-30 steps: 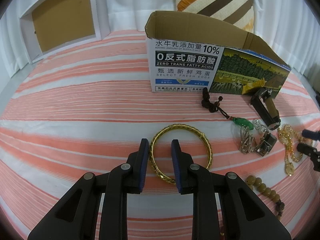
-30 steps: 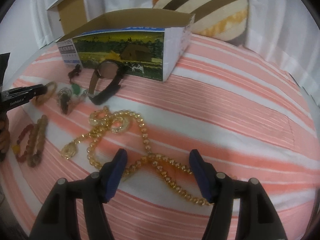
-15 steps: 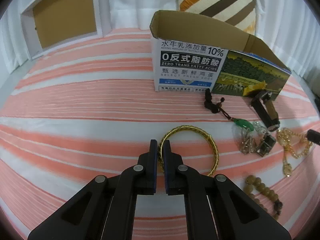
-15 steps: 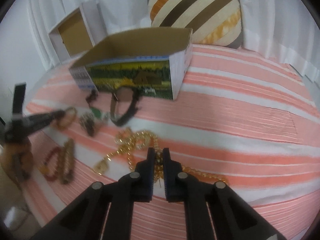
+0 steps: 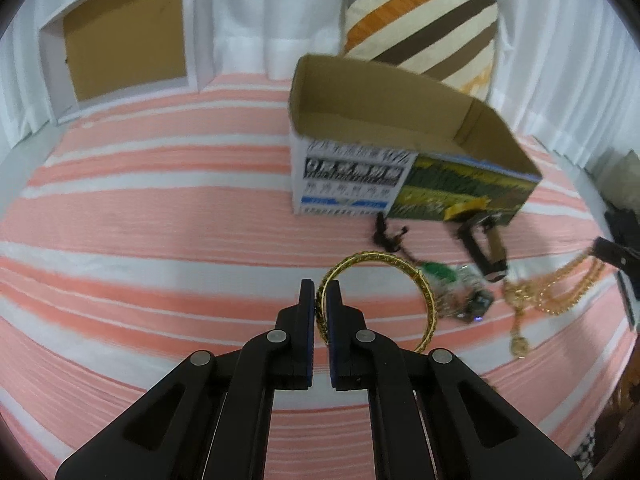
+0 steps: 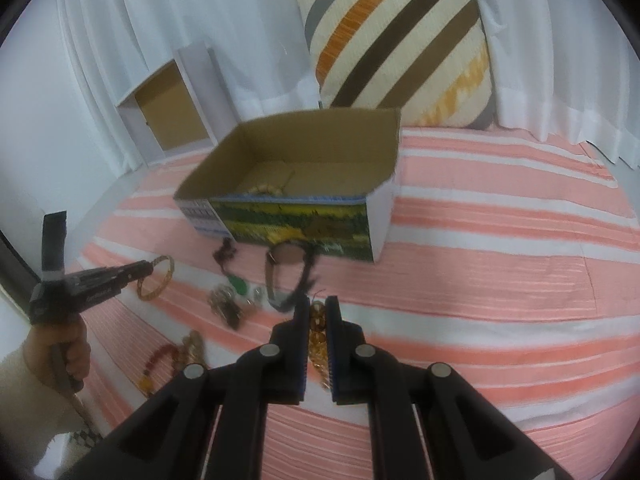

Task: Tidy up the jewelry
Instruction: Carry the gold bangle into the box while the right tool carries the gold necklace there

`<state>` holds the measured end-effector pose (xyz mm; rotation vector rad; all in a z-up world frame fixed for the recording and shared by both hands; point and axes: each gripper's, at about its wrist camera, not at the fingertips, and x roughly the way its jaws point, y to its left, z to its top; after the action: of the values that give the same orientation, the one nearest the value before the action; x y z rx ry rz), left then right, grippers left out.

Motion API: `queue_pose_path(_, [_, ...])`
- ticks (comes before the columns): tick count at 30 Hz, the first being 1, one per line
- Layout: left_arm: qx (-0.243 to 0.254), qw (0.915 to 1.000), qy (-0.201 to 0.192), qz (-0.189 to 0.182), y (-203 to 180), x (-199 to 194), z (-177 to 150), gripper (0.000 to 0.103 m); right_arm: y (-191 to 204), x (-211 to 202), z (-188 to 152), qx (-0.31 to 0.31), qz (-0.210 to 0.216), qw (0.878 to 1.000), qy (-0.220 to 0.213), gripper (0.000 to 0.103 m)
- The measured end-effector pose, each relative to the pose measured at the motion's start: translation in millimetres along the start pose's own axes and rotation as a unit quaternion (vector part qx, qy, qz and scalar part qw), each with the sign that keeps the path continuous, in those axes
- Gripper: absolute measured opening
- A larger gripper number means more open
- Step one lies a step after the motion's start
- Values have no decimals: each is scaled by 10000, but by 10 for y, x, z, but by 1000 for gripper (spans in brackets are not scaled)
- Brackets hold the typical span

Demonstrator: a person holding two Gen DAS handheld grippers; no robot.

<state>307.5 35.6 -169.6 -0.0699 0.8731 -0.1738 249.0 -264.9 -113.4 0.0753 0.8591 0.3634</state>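
Left claw (image 5: 320,300) pinching textured gold bangle (image 5: 424,284), right claw (image 6: 318,312) clamped on beaded gold necklace (image 6: 318,340), open cardboard box (image 6: 384,200) behind

- I see the gold bangle (image 5: 404,276) lifted off the bed.
- My gold bead chain (image 5: 560,284) dangles, draped.
- The open cardboard box (image 6: 304,184) stands behind the leftover jewelry.

Home bedroom: striped bedsheet (image 6: 500,216), cushion (image 6: 400,44), white curtains (image 6: 192,20).
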Motion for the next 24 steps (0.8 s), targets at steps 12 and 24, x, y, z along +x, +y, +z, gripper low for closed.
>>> queue_pose_path(12, [95,9996,-95,-260,-156,-450,267,3,190,-228,237,-132,141,9996,-182,8])
queue_pose_path(24, [332,9985,-333,-272,-312,-728,472,3,362,-446,516,-274,224,9986,-383,8])
